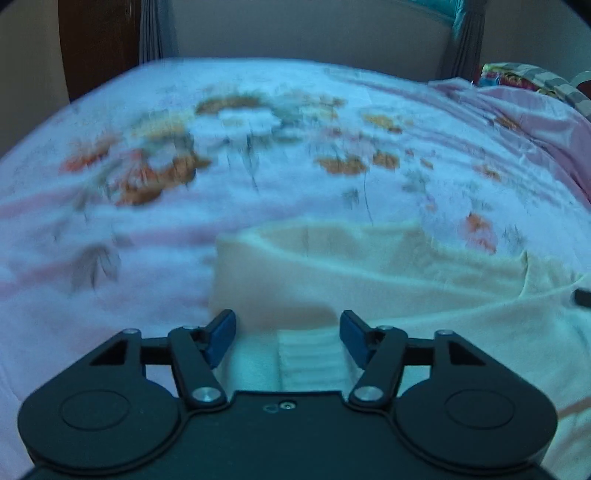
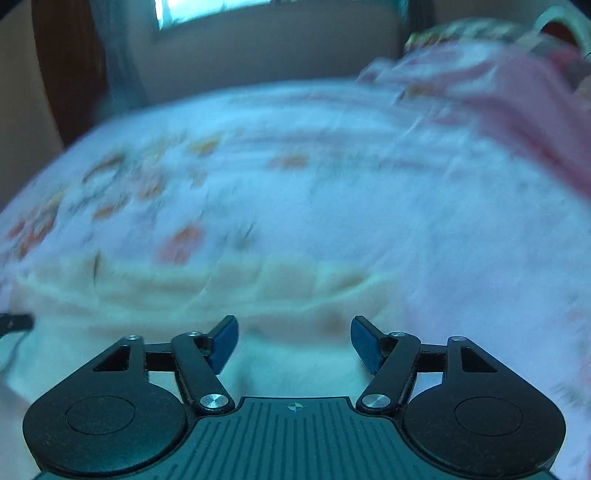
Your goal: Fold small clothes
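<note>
A cream-coloured small garment [image 1: 369, 266] lies spread on a floral bedsheet [image 1: 258, 177], its far edge folded flat. My left gripper [image 1: 287, 315] hangs over the garment's near left part, jaws open. A ribbed hem [image 1: 308, 354] shows in the gap below the blue pads, and they do not press on it. In the blurred right wrist view the same garment [image 2: 184, 291] runs across the lower left. My right gripper [image 2: 293, 320] stands open over its near right part with nothing gripped. A dark tip of the other gripper [image 1: 583, 297] pokes in at the right edge.
A pink blanket [image 1: 535, 122] is bunched at the bed's far right, also blurred in the right wrist view as the pink blanket [image 2: 524, 96]. A colourful checked bundle [image 1: 524, 77] sits behind it. A pale headboard [image 1: 314, 33] and a brown wooden panel [image 1: 99, 44] bound the far side.
</note>
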The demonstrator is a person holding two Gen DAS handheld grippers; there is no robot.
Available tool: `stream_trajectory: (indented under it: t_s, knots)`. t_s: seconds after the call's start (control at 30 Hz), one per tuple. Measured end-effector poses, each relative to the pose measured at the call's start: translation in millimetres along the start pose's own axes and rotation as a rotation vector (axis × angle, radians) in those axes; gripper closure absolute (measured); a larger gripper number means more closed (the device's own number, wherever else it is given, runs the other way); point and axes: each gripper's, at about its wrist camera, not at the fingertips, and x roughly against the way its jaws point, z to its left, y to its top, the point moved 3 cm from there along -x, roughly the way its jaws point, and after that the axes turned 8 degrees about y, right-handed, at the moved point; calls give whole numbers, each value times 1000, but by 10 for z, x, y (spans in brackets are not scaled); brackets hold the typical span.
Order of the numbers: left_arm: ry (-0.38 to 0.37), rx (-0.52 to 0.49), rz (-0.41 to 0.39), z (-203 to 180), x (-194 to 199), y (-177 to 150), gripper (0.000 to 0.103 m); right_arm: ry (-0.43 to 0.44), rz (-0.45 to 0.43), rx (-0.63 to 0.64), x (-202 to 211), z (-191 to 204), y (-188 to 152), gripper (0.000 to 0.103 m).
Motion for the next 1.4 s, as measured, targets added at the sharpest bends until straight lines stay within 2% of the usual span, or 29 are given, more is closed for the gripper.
stream_trajectory:
  t_s: [0.07, 0.13, 0.2, 0.23, 0.27, 0.3, 0.4, 0.47, 0.53, 0.57, 0.6, 0.7, 0.8, 0.83, 0.93, 1.0, 1.07, 1.1, 1.17, 1.23, 1.33, 1.4]
  knots:
    - [7, 14, -13, 25, -28, 100, 43, -73, -1, -15, 1, -179, 61, 36]
    - [31, 9, 10, 18, -137, 136, 43, -98, 27, -92, -71, -398, 74, 37]
    - [43, 27, 43, 46, -255, 95, 38, -80, 58, -141, -158, -522, 51, 58]
    - [47, 39, 50, 73, -286, 74, 35, -59, 52, -154, -174, -547, 37, 62]
    - [41, 59, 49, 106, -293, 62, 35, -31, 46, -170, -180, -566, 29, 80]
    - [41, 66, 49, 123, -288, 57, 35, 6, 45, -188, -191, -560, 33, 92]
    - [56, 54, 47, 118, -296, 53, 36, 24, 43, -164, -194, -497, 58, 96]
    - [81, 76, 46, 113, -278, 53, 46, -3, 8, -112, -103, -433, 72, 97]
    - [103, 58, 33, 59, -271, 25, 46, -113, -50, -28, -22, -401, 68, 98]
    - [113, 47, 27, 34, -281, 2, 46, -170, -27, -11, -99, -447, 10, 98]
    - [121, 38, 23, 19, -292, -9, 45, -166, 28, -34, -205, -517, -62, 98]
    - [132, 36, 31, 11, -259, 18, 46, -173, 34, -6, -210, -454, -52, 98]
    - [120, 30, -20, 1, -69, 62, 49, -128, -36, -33, 30, -388, 57, 98]
    - [104, 27, -38, -21, 6, 71, 48, -130, -53, -19, 110, -340, 72, 98]
    - [33, 1, -69, -155, 224, 18, 47, -61, -89, 20, 276, -91, 18, 97]
    - [-3, -37, -58, -278, 271, -105, 42, -29, -63, 74, 238, 100, -102, 97]
    - [43, -77, 16, -345, 125, -273, 39, -46, 31, 135, 40, 185, -286, 97]
    - [34, -57, 8, -310, 116, -315, 39, -70, 60, 157, -43, 182, -344, 97]
    - [58, -54, 14, -276, 166, -307, 38, -113, 43, 144, 0, 163, -276, 96]
    - [62, -66, 18, -261, 232, -296, 39, -177, -15, 99, 120, 58, -199, 96]
    - [61, -87, 25, -262, 238, -330, 38, -220, 16, 30, 120, -187, -152, 96]
    - [61, -77, 28, -255, 242, -333, 38, -260, -10, -26, 210, -346, -123, 96]
